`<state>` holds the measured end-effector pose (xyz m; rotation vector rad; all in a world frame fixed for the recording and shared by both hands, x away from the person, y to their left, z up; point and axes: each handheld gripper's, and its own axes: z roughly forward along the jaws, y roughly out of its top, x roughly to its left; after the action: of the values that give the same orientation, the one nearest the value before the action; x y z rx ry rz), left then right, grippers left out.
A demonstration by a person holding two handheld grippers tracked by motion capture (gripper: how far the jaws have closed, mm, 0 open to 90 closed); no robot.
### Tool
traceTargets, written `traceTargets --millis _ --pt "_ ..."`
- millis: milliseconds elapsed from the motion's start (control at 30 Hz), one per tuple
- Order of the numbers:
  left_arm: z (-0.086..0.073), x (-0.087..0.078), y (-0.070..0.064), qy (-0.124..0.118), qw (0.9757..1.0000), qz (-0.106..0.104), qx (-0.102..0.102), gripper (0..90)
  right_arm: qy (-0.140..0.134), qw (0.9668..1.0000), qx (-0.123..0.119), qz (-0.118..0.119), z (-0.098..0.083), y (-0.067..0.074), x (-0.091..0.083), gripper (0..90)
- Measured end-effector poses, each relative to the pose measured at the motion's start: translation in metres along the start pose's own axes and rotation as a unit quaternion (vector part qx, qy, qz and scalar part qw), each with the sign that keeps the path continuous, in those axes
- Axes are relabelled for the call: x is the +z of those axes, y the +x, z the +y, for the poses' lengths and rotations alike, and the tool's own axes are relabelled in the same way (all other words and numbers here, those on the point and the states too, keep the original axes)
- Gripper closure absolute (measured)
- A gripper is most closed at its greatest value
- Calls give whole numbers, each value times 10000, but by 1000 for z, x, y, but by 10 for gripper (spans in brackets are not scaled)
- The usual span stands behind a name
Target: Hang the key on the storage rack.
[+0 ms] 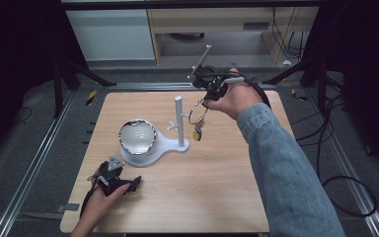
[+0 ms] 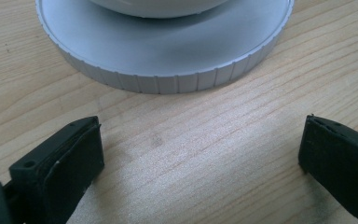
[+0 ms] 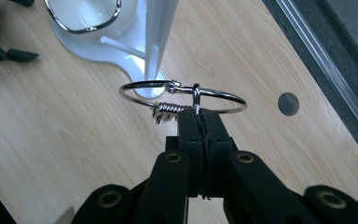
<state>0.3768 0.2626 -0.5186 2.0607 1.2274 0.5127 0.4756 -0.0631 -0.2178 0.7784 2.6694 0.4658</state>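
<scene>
Pinching the key ring (image 3: pixel 182 97) just beside the white stand (image 1: pixel 179 121), the right hand-held gripper (image 3: pixel 199 122) should probably lift its loop over a peg. The left hand-held gripper (image 2: pixel 200 158) rests spread on the counter (image 1: pixel 202 192).

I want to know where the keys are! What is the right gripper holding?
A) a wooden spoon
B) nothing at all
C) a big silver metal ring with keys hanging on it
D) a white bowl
C: in the right gripper view the right gripper's black jaws are pinched shut on the big silver metal ring, held up beside the white post of the stand.
</scene>
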Motion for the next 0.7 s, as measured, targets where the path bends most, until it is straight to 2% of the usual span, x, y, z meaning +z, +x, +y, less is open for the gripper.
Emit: traceTargets --millis 467,700 --pt "0 0 0 1 10000 1 -1 0 27 9999 -135 47 15 6 -4 890" --pt "0 0 0 2 10000 1 1 0 142 9996 -242 79 26 12 6 890"
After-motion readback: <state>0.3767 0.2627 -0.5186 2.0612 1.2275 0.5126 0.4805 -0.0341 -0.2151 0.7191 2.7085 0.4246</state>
